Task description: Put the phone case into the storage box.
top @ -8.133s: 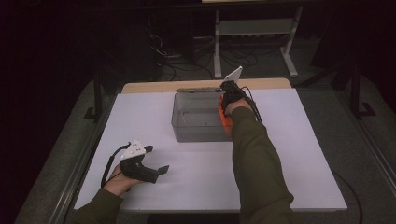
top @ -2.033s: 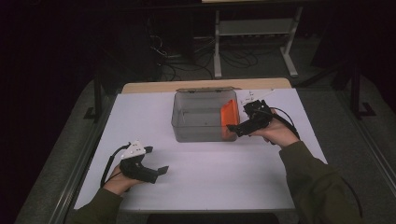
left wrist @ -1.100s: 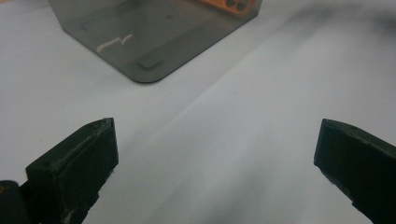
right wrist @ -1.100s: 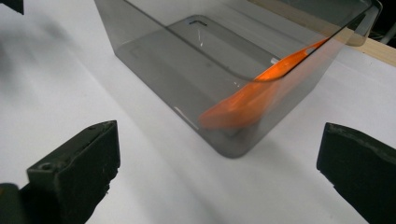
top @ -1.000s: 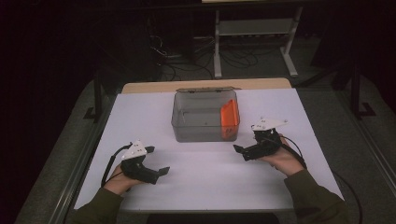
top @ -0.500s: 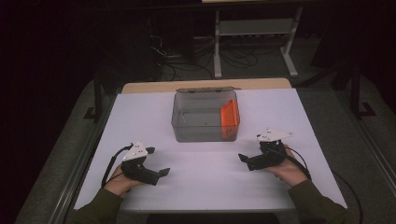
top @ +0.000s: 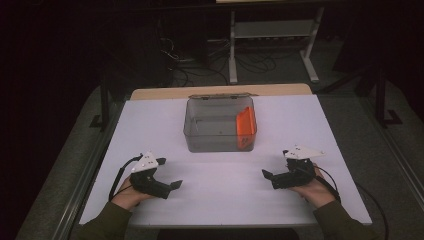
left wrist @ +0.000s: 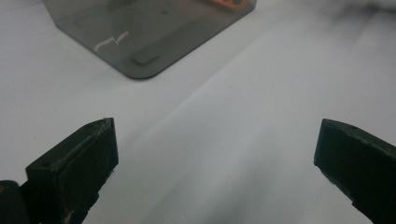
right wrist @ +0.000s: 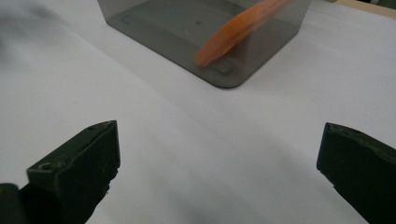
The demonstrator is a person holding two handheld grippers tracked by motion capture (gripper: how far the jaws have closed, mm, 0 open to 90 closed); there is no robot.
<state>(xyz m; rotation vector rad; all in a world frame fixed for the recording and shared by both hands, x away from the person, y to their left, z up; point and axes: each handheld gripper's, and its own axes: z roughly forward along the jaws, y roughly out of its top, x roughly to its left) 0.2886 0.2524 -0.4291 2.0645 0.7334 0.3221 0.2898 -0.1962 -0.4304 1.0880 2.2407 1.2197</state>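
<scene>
A clear grey plastic box [top: 220, 125] stands in the middle of the white table [top: 225, 200]. A flat orange piece [top: 245, 122] leans on edge against its right inner wall, also seen through the wall as an orange piece [right wrist: 236, 30]. My left gripper [top: 172, 186] rests on the table near the front left, open, nothing between its jaws. My right gripper [top: 267, 176] rests near the front right, open and empty too. Both point inward toward the box [left wrist: 144, 32].
Beyond the table's far edge stand a metal shelf frame [top: 272, 37] and loose cables [top: 185, 65] on a dark floor. A metal rail [top: 87, 170] runs along the table's left side.
My right gripper has drawn back from beside the box toward the front right of the table and settled there. The orange piece stays in the box. The left gripper has not moved.
</scene>
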